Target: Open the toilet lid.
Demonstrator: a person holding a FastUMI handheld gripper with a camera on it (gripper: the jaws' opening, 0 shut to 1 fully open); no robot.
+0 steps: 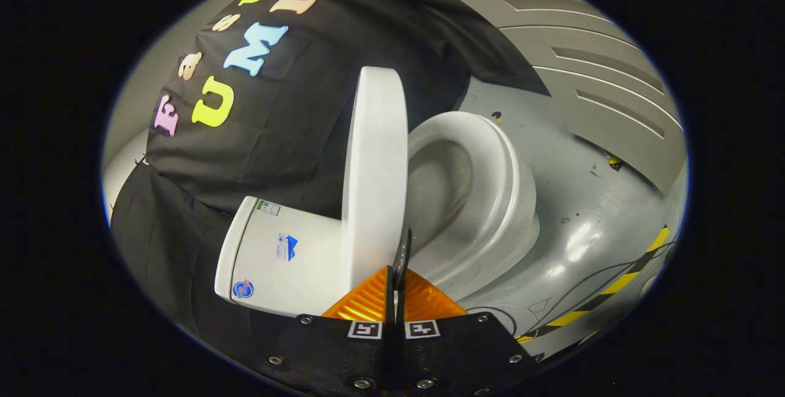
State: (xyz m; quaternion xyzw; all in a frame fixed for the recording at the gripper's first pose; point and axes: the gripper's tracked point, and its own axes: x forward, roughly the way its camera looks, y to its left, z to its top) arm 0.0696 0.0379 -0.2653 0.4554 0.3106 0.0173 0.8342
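Toilet lid (375, 170), white glossy plastic, stands raised just beyond the claw (400, 262), between the white tank (288, 256) on its left and open bowl (472, 194) on its right. Claw fingers are pressed together, gripping nothing.

the toilet lid (375, 170) looks like smooth white plastic with a soft satin sheen, standing raised off the bowl. beside the lid, the seat ring (500, 182) has the same smooth, faintly glossy plastic look, and the bowl (441, 188) within it reads as glazed and slick. on the lid's other side, the tank (276, 256) is glossy white ceramic with small printed stickers. behind the lid hangs matt, creased black cloth (276, 133). beyond the seat, the grey floor (582, 219) is smooth, shiny with glare, and scuffed. just ahead of the closed gripper (395, 286), its ribbed translucent plastic wedges touch the lid's edge.
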